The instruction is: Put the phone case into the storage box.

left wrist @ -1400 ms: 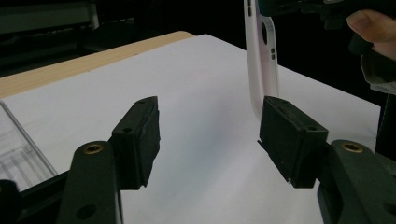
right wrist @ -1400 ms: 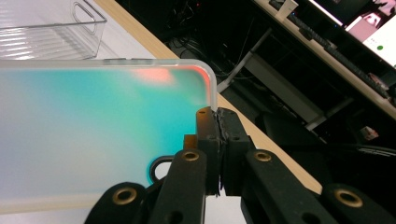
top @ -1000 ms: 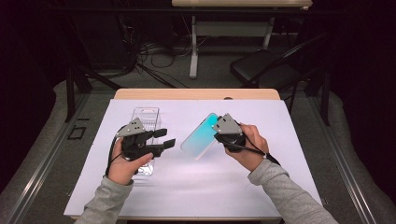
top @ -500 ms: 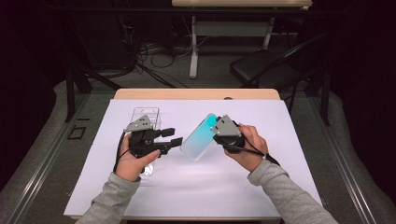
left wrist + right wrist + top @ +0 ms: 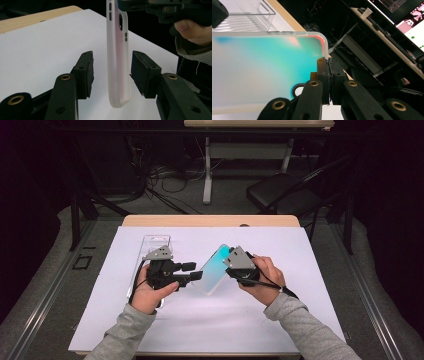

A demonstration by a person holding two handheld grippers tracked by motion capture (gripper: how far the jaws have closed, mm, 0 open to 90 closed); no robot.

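Clear plastic tray (image 5: 152,251), rectangular, ribbed, left of centre on white sheet (image 5: 320,270). Left gripper (image 5: 192,271), matte black, jaws spread and just closing, pads (image 5: 86,72) either side of case edge, not yet touching. Phone case (image 5: 214,268), frosted translucent, teal tint, rounded corners, camera cutout, mid-frame, tilted above sheet. Right gripper (image 5: 329,82), centre-right, pads pinched tight on case corner.
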